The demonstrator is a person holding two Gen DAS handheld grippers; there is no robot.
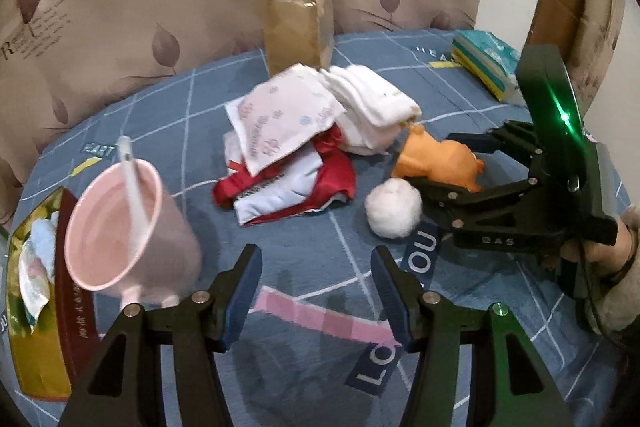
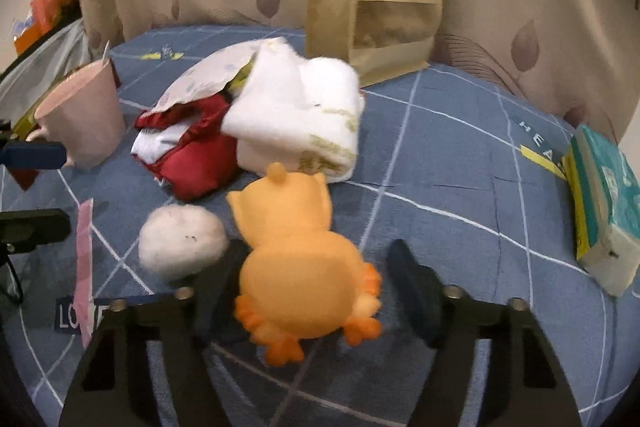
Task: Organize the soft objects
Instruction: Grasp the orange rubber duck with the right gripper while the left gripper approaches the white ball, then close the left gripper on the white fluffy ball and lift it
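Matte black two-finger left gripper (image 1: 316, 291) at frame bottom, dark blue ribbed pads (image 1: 244, 293), silver pivot screws, small green light. At right edge, black right gripper (image 1: 434, 163) marked "DAS", glowing green strip, dark cable, fuzzy beige sleeve (image 1: 618, 291).

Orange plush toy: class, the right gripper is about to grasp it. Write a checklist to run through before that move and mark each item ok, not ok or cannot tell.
1. Orange plush toy lies between the fingers of the right gripper: ok.
2. Both pads press on the toy: not ok; blue bedcover shows between the toy and the pad away from the ball.
3. White fluffy ball is clear of the jaws: cannot tell; it lies close beside the other finger.
4. Toy's head is free of the folded white towel: cannot tell; it lies right at the towel's edge.
5. Left gripper is open and empty: ok.
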